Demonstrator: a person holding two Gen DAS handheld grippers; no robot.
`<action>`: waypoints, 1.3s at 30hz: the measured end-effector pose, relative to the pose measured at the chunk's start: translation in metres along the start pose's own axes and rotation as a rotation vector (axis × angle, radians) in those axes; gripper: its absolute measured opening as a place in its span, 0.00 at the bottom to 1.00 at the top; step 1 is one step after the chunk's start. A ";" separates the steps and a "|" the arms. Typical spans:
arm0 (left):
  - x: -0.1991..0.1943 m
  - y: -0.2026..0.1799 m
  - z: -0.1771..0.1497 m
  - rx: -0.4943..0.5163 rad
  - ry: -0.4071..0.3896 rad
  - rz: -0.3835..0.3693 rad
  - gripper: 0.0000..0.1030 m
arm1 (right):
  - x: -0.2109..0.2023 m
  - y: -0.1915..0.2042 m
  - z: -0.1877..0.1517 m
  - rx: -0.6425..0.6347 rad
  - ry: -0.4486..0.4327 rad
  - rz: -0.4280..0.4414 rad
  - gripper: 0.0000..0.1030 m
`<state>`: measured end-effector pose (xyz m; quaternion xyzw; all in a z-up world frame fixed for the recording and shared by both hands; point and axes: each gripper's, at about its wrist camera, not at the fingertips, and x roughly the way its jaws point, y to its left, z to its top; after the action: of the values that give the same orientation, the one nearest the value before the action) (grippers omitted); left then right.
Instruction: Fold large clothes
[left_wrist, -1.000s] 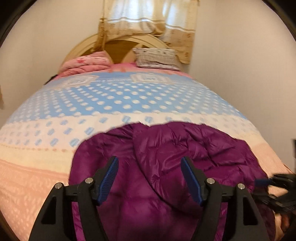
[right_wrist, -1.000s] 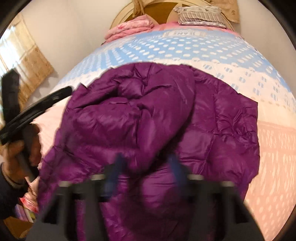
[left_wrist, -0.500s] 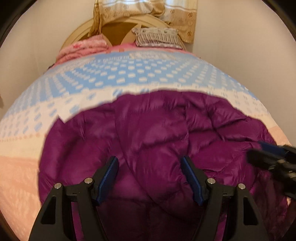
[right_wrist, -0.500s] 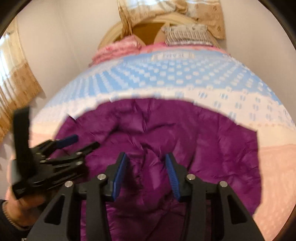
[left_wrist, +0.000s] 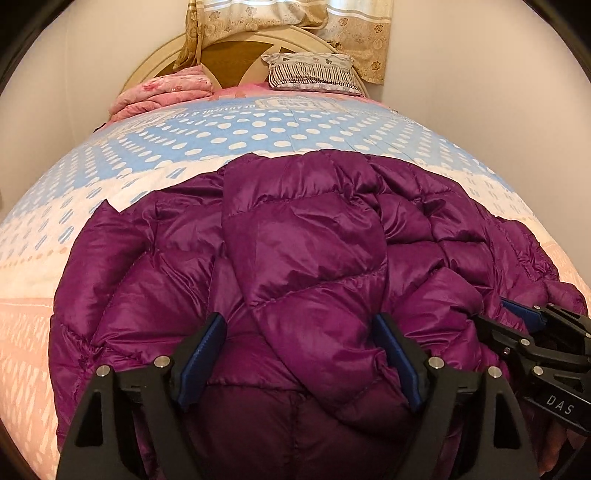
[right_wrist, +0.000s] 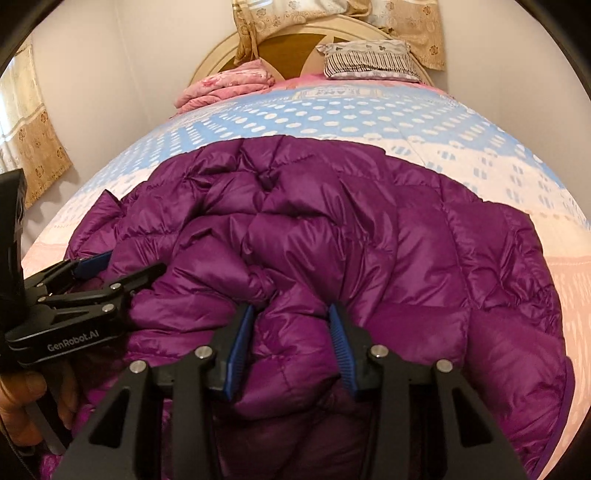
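Note:
A purple quilted down jacket (left_wrist: 303, 240) lies spread on the bed, with one part folded over its middle. My left gripper (left_wrist: 299, 321) hangs low over the jacket's near edge. Its jaws are opening and stand wide on either side of the puffy folded part, which bulges between them without being squeezed. My right gripper (right_wrist: 291, 310) has its blue pads pinched on a raised fold of the jacket (right_wrist: 369, 240) near the front edge. Each gripper shows in the other's view: the right gripper (left_wrist: 493, 310) at the jacket's right side, the left gripper (right_wrist: 133, 264) at its left.
The bed (left_wrist: 258, 136) has a blue, white and pink dotted cover. At the headboard lie a folded pink blanket (left_wrist: 166, 92) and a striped pillow (left_wrist: 314, 72). Walls close in on both sides. A hand (right_wrist: 22, 398) holds the left gripper's handle.
Both grippers have come down and closer to the jacket, which now fills more of each view. The right jaws have narrowed onto a fold of fabric.

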<state>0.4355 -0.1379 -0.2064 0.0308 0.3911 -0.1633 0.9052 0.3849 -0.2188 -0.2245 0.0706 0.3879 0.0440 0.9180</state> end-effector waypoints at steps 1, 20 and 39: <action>0.001 0.000 0.000 -0.002 0.004 -0.001 0.80 | 0.001 0.000 0.000 0.000 0.003 -0.001 0.44; 0.005 -0.001 0.000 0.009 0.023 0.011 0.83 | 0.006 0.005 0.001 -0.017 0.012 -0.024 0.44; 0.008 -0.001 0.001 0.009 0.030 0.013 0.86 | 0.008 0.007 0.001 -0.025 0.014 -0.032 0.44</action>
<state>0.4406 -0.1405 -0.2114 0.0400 0.4038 -0.1587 0.9001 0.3913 -0.2110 -0.2283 0.0525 0.3946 0.0346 0.9167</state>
